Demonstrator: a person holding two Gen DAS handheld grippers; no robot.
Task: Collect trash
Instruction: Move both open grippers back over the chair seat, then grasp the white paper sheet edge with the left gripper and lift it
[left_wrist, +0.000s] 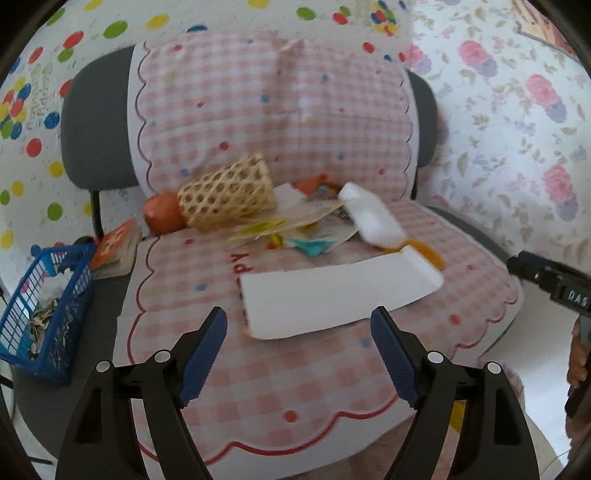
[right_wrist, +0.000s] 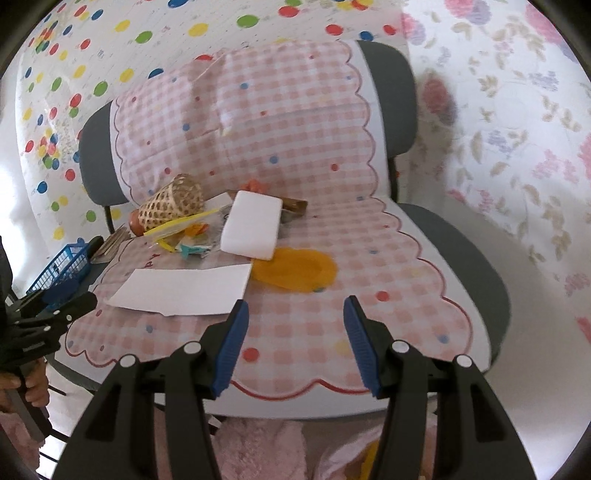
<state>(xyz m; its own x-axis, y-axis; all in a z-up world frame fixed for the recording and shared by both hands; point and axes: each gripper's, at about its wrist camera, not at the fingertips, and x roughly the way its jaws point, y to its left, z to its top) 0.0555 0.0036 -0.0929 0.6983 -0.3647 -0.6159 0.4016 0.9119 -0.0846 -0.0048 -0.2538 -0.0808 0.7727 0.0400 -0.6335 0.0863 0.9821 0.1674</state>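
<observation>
A white sheet of paper (left_wrist: 332, 295) lies on the pink checked chair cover (left_wrist: 295, 369), just ahead of my open, empty left gripper (left_wrist: 299, 325). It also shows in the right wrist view (right_wrist: 184, 290). Behind it lie a white foam block (right_wrist: 253, 229), an orange round piece (right_wrist: 295, 271), colourful wrappers (right_wrist: 188, 240) and a woven cone basket (right_wrist: 173, 206) on its side. A blue basket (left_wrist: 40, 314) holding scraps sits at the chair's left edge. My right gripper (right_wrist: 295, 325) is open and empty above the seat front.
An orange ball (left_wrist: 162, 216) sits behind the woven basket. A small book (left_wrist: 116, 251) lies beside the blue basket. The chair stands against dotted and floral cloth backdrops. Pink fluffy fabric (right_wrist: 258, 450) lies under the seat front.
</observation>
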